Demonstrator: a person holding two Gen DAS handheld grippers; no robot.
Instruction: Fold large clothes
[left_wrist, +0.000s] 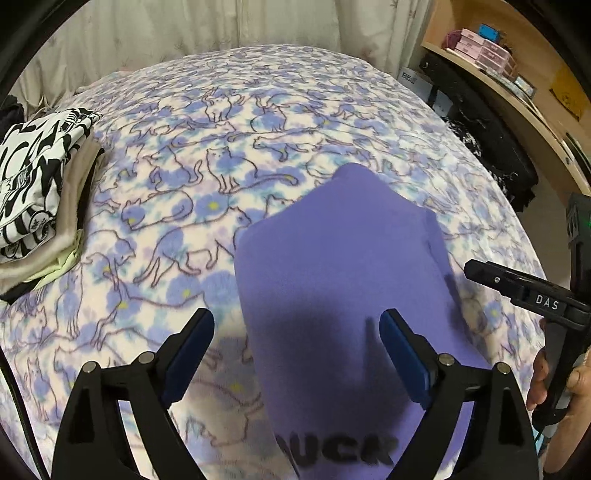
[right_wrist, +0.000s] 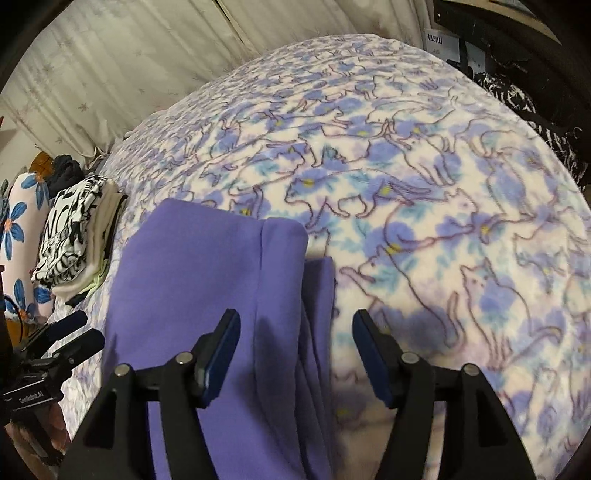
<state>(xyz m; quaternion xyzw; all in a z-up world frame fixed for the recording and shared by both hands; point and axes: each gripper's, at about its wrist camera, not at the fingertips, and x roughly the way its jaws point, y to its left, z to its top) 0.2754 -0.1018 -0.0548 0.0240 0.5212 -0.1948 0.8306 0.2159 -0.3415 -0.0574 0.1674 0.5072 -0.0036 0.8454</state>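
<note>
Flanking purple garment (left_wrist: 343, 258): folded clothes stack (left_wrist: 40, 184).

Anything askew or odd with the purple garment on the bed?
Slightly. The purple garment lies folded on the cat-print blanket, but a strip along its right edge sticks out past the top layer, so the fold isn't flush. Nothing looks spilled or damaged.

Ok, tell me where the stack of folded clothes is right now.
The stack of folded clothes sits at the left edge of the cat-print blanket in both wrist views, apart from and left of the purple garment.
</note>
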